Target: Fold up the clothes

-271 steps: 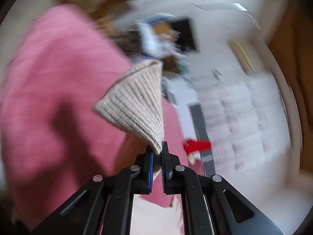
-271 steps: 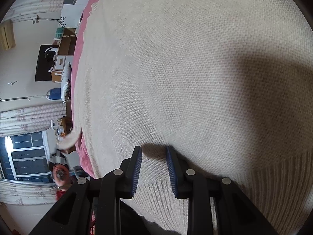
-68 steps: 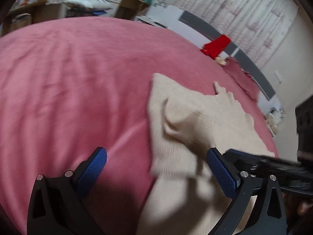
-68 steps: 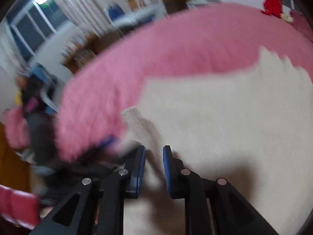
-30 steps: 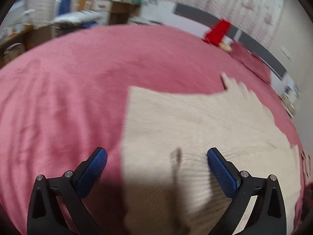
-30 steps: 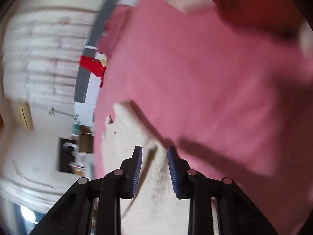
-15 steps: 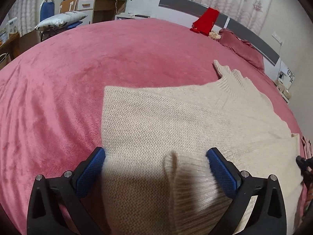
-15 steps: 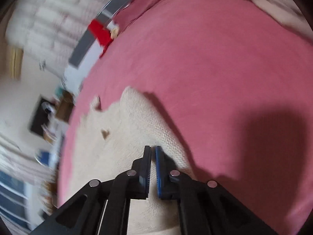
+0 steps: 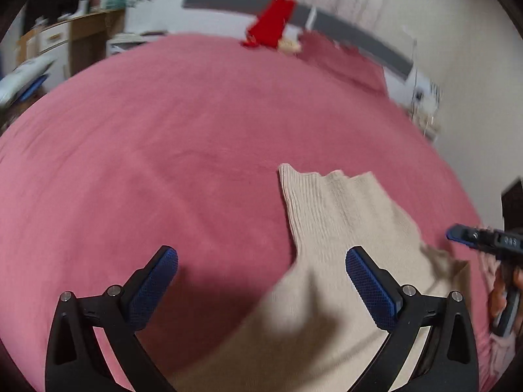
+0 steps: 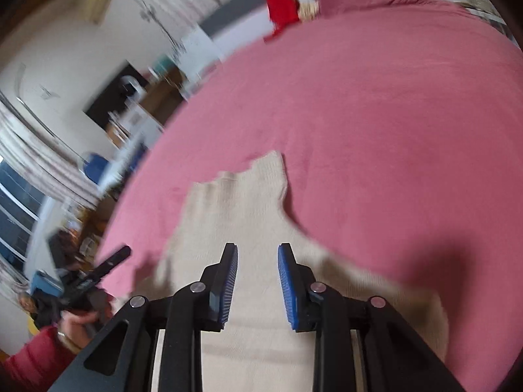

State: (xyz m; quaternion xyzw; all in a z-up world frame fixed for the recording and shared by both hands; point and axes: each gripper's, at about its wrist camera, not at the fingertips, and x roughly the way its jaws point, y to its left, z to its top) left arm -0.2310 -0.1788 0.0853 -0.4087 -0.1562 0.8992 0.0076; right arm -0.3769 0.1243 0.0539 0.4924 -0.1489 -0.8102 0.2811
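A beige knit sweater (image 9: 330,238) lies flat on a pink bed cover (image 9: 163,150), its ribbed collar pointing toward the headboard. My left gripper (image 9: 261,261) is wide open and empty, hovering over the sweater's left edge. The right gripper shows at the far right of the left wrist view (image 9: 457,233). In the right wrist view the sweater (image 10: 235,215) spreads below my right gripper (image 10: 257,261), which is open and empty just above the knit. The left gripper shows at the lower left of that view (image 10: 119,254).
A red garment (image 9: 271,26) hangs on the grey headboard (image 9: 359,36) beside a pink pillow (image 9: 346,58). A wooden desk (image 9: 65,36) with clutter stands at the left. A window with curtains (image 10: 19,176) shows left in the right wrist view.
My right gripper was shut on the sweater's edge half a second ago and has opened. My left gripper has swung so the sweater now sits to its right.
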